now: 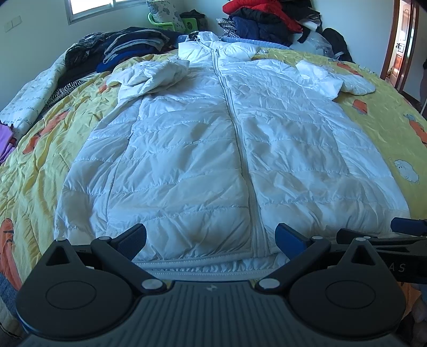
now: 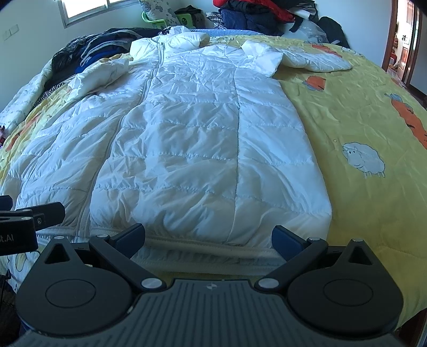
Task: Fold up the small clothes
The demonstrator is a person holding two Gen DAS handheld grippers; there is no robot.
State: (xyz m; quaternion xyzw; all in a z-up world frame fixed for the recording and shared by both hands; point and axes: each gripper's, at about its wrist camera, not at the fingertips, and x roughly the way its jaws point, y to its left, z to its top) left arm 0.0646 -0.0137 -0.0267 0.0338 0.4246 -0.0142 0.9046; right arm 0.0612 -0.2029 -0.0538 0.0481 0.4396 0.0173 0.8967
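Note:
A white quilted puffer jacket [image 1: 213,149] [image 2: 186,138] lies flat and zipped on the yellow bedspread [image 1: 40,149], hood at the far end. Its left sleeve [image 1: 157,73] is bunched up on the chest. The right sleeve [image 2: 315,60] stretches out to the side. My left gripper [image 1: 210,240] is open, its fingers wide apart over the hem near the zipper's lower end. My right gripper [image 2: 208,239] is open too, spread over the hem of the jacket's right half. Neither holds any cloth. The right gripper's fingers [image 1: 355,235] show at the right edge of the left wrist view.
Dark folded clothes [image 1: 128,45] are stacked at the far left of the bed. A heap of red, black and navy garments [image 1: 267,18] stands at the head. Purple clothes [image 1: 6,138] lie at the left edge. A doorway [image 1: 403,45] opens at the far right.

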